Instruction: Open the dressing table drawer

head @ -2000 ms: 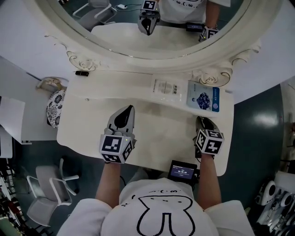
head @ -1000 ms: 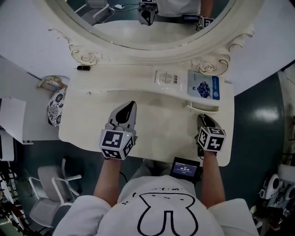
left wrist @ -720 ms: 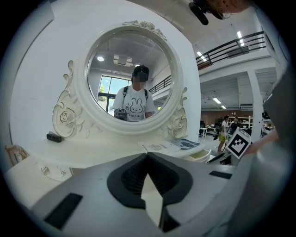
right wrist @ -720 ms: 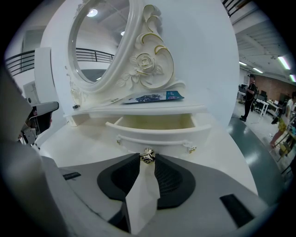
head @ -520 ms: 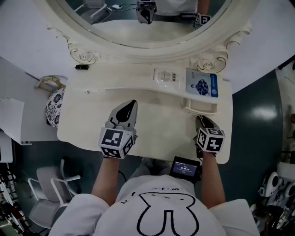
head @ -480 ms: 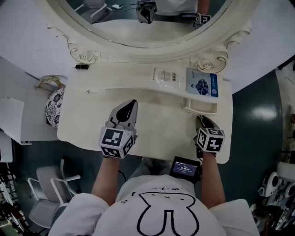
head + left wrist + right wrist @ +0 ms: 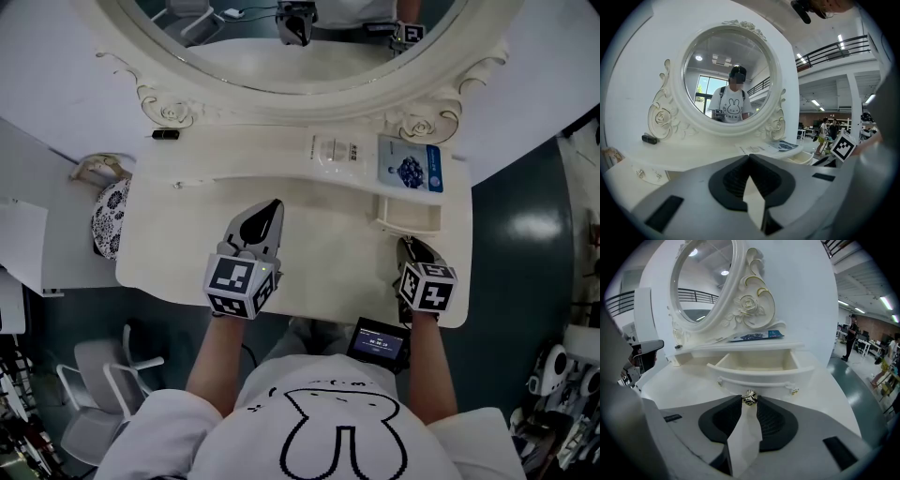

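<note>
The white dressing table (image 7: 187, 253) has a small drawer (image 7: 410, 215) on its right side, pulled out and empty inside (image 7: 759, 363). My right gripper (image 7: 411, 244) is at the drawer front, its jaws shut on the drawer's small metal knob (image 7: 750, 398). My left gripper (image 7: 268, 208) hovers over the middle of the tabletop with its jaws shut and nothing between them (image 7: 749, 157). It points at the oval mirror (image 7: 729, 79).
A blue-printed packet (image 7: 410, 174) and a white leaflet (image 7: 336, 151) lie on the raised shelf behind the drawer. A small black object (image 7: 166, 134) sits at the shelf's left end. A patterned seat (image 7: 111, 217) stands left of the table. A small screen (image 7: 378, 343) hangs at the person's waist.
The drawer has slid out of the table front as my right gripper drew back with the knob. The left gripper has hardly moved.
</note>
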Action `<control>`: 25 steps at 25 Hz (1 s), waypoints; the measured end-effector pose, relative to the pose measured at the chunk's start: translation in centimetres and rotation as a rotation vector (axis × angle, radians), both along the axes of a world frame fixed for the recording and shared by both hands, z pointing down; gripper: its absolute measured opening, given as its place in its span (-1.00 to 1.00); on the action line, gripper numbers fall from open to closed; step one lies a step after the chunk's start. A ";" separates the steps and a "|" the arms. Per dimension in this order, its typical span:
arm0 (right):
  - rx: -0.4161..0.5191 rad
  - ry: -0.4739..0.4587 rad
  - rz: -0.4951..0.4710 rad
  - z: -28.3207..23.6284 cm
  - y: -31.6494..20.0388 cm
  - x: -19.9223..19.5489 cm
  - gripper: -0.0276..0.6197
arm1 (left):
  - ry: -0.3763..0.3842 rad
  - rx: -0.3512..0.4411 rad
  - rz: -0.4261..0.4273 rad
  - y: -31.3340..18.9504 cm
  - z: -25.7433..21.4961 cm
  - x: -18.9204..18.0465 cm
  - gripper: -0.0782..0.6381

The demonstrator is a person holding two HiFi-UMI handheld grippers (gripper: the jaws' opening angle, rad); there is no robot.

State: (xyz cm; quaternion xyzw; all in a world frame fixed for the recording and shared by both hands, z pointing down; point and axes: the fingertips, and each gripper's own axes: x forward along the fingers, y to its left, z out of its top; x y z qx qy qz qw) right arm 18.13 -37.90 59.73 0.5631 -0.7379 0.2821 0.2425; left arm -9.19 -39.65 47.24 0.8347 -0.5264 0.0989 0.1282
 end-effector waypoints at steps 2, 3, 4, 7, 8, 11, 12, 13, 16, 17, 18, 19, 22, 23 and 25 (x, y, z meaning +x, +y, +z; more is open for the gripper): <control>0.000 0.000 0.003 0.0 0.2 0.0 -0.54 | 0.002 0.002 0.005 0.0 0.0 0.1 -0.76; 0.000 0.000 0.004 0.0 0.3 0.1 -0.54 | 0.002 0.002 0.007 0.0 0.0 0.2 -0.76; -0.002 0.000 0.004 0.0 0.4 0.1 -0.54 | 0.003 0.002 0.008 0.1 0.0 0.2 -0.76; -0.005 -0.001 0.007 0.1 0.6 0.0 -0.54 | 0.006 0.000 0.012 0.2 0.1 0.3 -0.76; -0.005 -0.002 0.009 0.1 0.7 0.0 -0.54 | 0.008 0.000 0.013 0.3 0.1 0.4 -0.76; 0.001 0.003 0.014 0.1 0.7 0.1 -0.54 | 0.012 -0.001 0.014 0.5 0.2 0.3 -0.76; 0.003 0.005 0.017 0.1 0.7 0.1 -0.54 | 0.013 0.000 0.013 0.5 0.2 0.3 -0.76; 0.005 0.008 0.020 0.1 0.7 0.1 -0.54 | 0.015 0.001 0.011 0.5 0.2 0.1 -0.76; 0.009 0.016 0.027 0.1 0.7 0.1 -0.53 | 0.020 0.005 0.005 0.5 0.0 -0.2 -0.76; 0.010 0.017 0.028 0.1 0.7 0.1 -0.53 | 0.021 0.006 0.005 0.5 0.0 -0.3 -0.76; 0.012 0.017 0.030 0.1 0.7 0.2 -0.53 | 0.022 0.007 0.006 0.5 -0.1 -0.4 -0.76; 0.013 0.019 0.032 0.1 0.7 0.2 -0.53 | 0.023 0.008 0.007 0.5 -0.1 -0.5 -0.76; 0.015 0.029 0.037 0.2 0.8 0.1 -0.53 | 0.026 0.010 0.014 0.7 -0.1 -0.8 -0.76; 0.015 0.033 0.039 0.2 0.8 0.1 -0.53 | 0.027 0.011 0.017 0.7 -0.1 -0.8 -0.76; 0.016 0.037 0.044 0.1 0.9 0.2 -0.53 | 0.030 0.011 0.023 0.9 -0.1 -0.9 -0.76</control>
